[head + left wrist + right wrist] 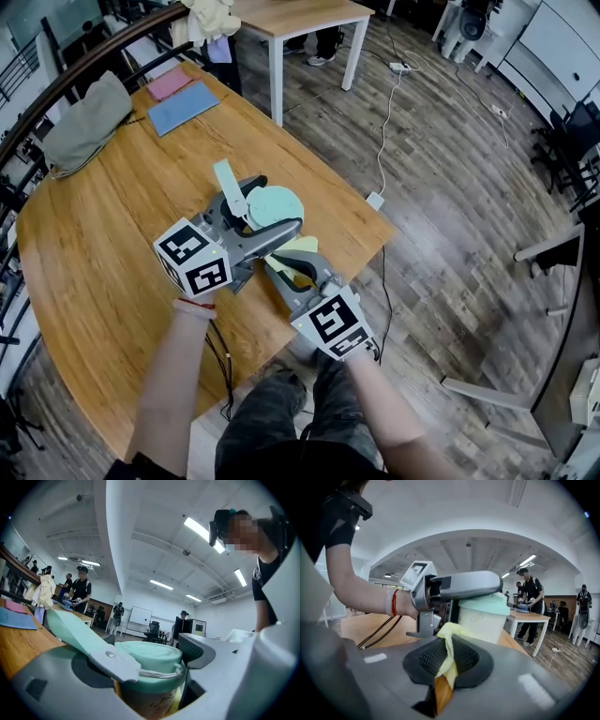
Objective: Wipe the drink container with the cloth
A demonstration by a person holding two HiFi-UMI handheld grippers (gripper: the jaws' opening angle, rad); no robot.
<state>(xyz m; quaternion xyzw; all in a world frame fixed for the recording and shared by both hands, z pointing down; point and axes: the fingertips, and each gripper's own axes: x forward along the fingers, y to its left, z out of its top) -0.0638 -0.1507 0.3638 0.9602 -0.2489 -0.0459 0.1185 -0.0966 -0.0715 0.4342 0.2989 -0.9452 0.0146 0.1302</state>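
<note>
Drink container (272, 203) spreads left hand-held gripper (152, 656) wide; right hand-held gripper (446, 663) pinches cloth (452, 633).

The head view looks steeply down from above the person onto the curved wooden table (103, 244), near enough that the left gripper (261, 214) and right gripper (284, 267) meet at centre, reaching in from 7 and 5 o'clock. The left gripper view rides low and level, almost against the mint-lidded drink cup (150, 654) at 6 o'clock, facing across the room and up at the ceiling lights (204, 534). The right gripper view faces the same cup from another side, close, with the yellow cloth (449, 641) at 6 o'clock. All three share the cup. Each also catches the white-legged table (300, 17): 12 o'clock overhead, 9 o'clock from the left, 3 o'clock from the right.
</note>
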